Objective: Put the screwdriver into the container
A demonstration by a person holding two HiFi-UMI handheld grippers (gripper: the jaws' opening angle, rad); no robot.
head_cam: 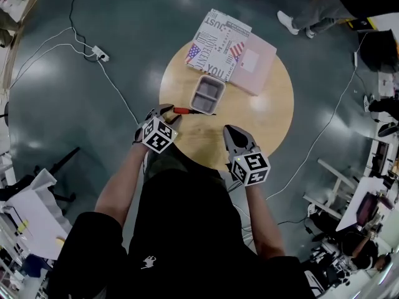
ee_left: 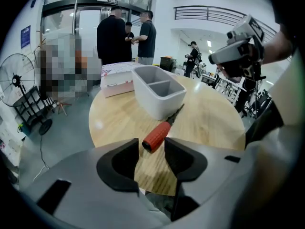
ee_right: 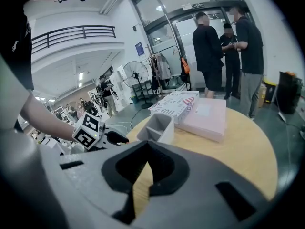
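i'm at the pick-up step: the left tool [ee_left: 151, 143] sits low over the near edge of the tabletop [ee_left: 209, 123] with its jaws apart, and the butt of the screwdriver [ee_left: 159, 132] lies between the jaw tips, flanked but by my reading not squeezed yet. the screwdriver lies flat on the wood in the middle of the left gripper view, red handle toward me. its dark shaft runs up and to the right along the foot of the container [ee_left: 157, 106], just beside the wall; i can't tell if it touches. the container is a grey two-compartment tub, empty as far as i see, at the centre of that frame. the right tool [ee_right: 147, 143] is clenched on nothing, tips together, and hangs over the near right part of the tabletop in the head view, well clear of the work. next i'd judge i need to clamp the handle squarely, lift until the shaft tip is clear of the tub wall, then carry it over the rim and let go inside. the wall is the main obstacle: the shaft lies right against it, so a low drag could push the tub. beyond it, toward the top of the head view, sit a pink box [head_cam: 254, 64] and a printed box [head_cam: 215, 42], both out of my path. people [ee_left: 124, 35] stand by the doors at the upper left of the left gripper view, away from the tabletop.
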